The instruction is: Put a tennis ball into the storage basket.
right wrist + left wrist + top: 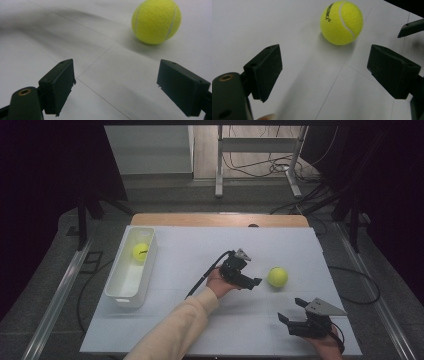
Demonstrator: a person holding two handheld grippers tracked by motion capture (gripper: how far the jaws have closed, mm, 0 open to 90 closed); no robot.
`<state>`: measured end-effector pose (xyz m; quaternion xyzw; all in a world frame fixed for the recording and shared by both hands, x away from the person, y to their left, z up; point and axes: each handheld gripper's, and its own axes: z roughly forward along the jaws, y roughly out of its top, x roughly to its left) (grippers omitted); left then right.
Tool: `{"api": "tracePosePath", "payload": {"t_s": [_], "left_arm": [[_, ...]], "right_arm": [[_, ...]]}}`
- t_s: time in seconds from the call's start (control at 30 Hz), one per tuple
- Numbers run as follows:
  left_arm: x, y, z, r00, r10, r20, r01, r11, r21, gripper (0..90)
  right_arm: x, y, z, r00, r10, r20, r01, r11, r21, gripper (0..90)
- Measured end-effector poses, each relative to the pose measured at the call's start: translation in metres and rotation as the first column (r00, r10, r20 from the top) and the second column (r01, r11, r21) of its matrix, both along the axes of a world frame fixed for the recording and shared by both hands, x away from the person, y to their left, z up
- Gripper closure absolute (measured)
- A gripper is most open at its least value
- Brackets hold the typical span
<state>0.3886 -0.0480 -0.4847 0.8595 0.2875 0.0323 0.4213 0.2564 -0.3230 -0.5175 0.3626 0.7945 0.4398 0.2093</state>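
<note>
Ball [277,277] lies just ahead of your left tongs [252,282], jaws apart; straddle it squarely before closing. Right tongs [290,310] wait, jaws apart.

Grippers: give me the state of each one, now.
Left gripper: open, holding nothing, jaws spread short of the tennis ball on the table.
Right gripper: open, holding nothing, apart from the same ball.

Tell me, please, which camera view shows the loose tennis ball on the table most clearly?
The left gripper view: the tennis ball is sharp, with its printed lettering readable. The right gripper view shows it close but without lettering; the high view shows it small.
</note>
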Motion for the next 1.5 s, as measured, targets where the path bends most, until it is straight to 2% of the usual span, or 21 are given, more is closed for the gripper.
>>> {"api": "tracePosePath", "payload": {"t_s": [0.9,1.5], "left_arm": [[-0.001,-0.033,0.000,0.9986,-0.053,-0.005,0.053,0.9985,-0.009,13.6],[0.002,-0.047,-0.005,0.9981,-0.059,-0.018,0.059,0.9982,-0.010,13.6]], "right_arm": [[0.000,0.002,0.001,1.0000,0.006,0.002,-0.006,1.000,0.009,15.3],[0.000,0.002,0.001,0.9999,0.010,0.002,-0.010,1.000,0.004,15.3]]}}
